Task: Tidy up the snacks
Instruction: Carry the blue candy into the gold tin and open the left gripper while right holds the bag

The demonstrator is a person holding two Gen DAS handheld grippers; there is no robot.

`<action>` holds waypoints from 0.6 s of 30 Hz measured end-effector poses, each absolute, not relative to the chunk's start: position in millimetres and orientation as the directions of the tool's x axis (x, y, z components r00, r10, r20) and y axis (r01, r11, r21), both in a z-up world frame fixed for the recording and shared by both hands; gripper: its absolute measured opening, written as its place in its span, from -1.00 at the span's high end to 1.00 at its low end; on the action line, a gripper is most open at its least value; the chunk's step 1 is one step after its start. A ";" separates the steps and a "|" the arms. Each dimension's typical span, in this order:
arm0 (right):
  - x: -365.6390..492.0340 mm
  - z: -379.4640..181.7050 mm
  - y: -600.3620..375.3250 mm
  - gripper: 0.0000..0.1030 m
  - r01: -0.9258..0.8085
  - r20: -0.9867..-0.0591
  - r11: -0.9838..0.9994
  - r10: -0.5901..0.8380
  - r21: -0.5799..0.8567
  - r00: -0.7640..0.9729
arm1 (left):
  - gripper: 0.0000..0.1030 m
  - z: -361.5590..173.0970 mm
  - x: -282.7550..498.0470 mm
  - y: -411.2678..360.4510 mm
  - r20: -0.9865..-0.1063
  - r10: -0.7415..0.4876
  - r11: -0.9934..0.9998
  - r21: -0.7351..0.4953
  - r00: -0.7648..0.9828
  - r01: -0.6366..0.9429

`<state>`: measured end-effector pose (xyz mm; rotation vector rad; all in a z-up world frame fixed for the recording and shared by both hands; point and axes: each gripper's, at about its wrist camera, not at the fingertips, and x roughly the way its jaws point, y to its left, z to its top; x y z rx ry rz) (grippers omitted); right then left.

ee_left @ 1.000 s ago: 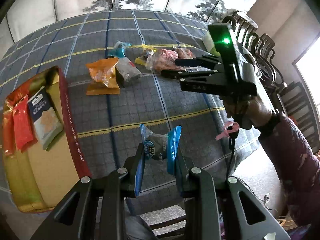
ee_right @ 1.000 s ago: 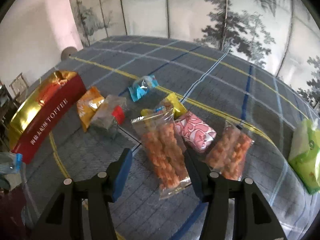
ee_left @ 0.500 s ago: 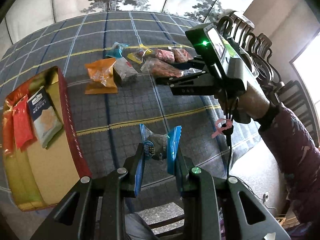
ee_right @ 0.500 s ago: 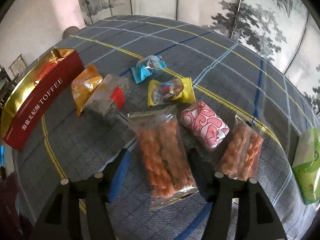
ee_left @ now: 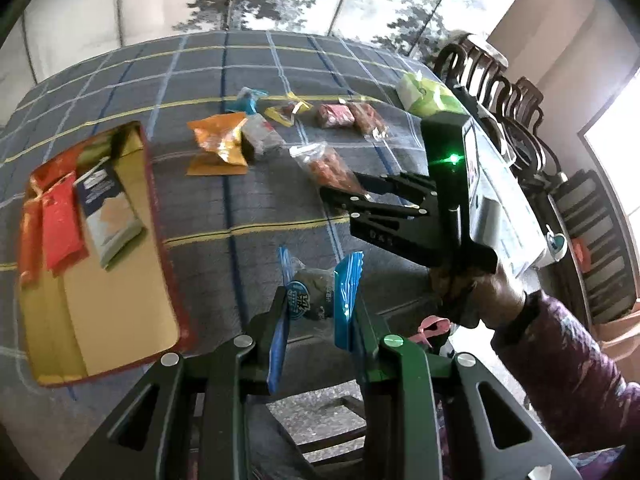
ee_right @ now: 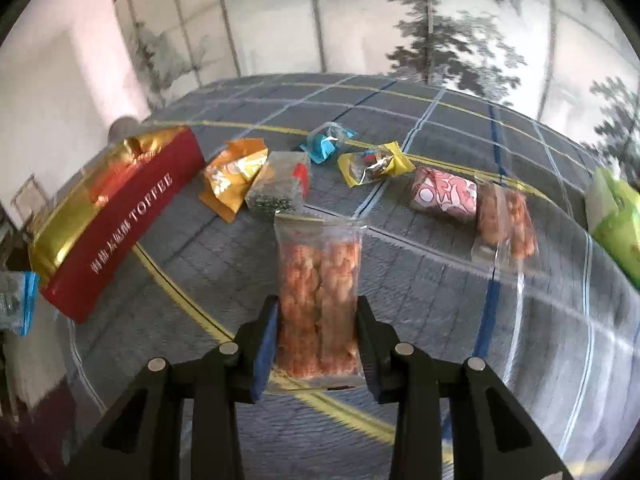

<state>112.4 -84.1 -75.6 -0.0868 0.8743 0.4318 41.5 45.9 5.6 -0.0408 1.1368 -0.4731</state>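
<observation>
My left gripper [ee_left: 316, 300] is shut on a small blue-ended wrapped snack [ee_left: 312, 294], held above the table's near edge. My right gripper [ee_right: 318, 320] is shut on a clear pack of orange snacks [ee_right: 318, 292] and holds it off the cloth; it also shows in the left wrist view [ee_left: 328, 166]. The red and gold toffee box [ee_left: 160, 216] lies open at the left with a few packets inside; its red side shows in the right wrist view [ee_right: 120, 220]. Loose snacks lie in a row behind.
On the checked cloth [ee_right: 420, 280] lie an orange packet [ee_right: 234, 172], a clear-and-red packet [ee_right: 280, 188], a blue candy [ee_right: 326, 144], a yellow packet [ee_right: 374, 162], a pink pack [ee_right: 446, 194], another orange-snack pack [ee_right: 506, 220] and a green bag [ee_right: 616, 220]. Chairs [ee_left: 500, 88] stand right.
My right gripper closed on the clear pack of orange snacks, lifted it and drew it back toward the near edge. My left gripper kept its snack and barely moved.
</observation>
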 end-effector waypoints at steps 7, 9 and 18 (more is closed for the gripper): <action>115.5 -78.1 -87.5 0.29 -0.335 -0.762 0.934 0.305 0.123 0.571 | 0.53 15.0 37.3 94.1 -0.856 -0.335 0.934 -0.246 0.394 0.261; 115.9 -78.2 -87.9 0.29 -0.336 -0.763 0.934 0.302 0.118 0.571 | 0.53 14.3 39.3 111.3 -0.860 -0.309 0.945 -0.232 0.406 0.229; 116.0 -80.2 -85.7 0.29 -0.337 -0.767 0.936 0.287 0.098 0.574 | 0.53 -3.9 56.5 170.2 -0.885 -0.151 0.986 -0.101 0.441 0.135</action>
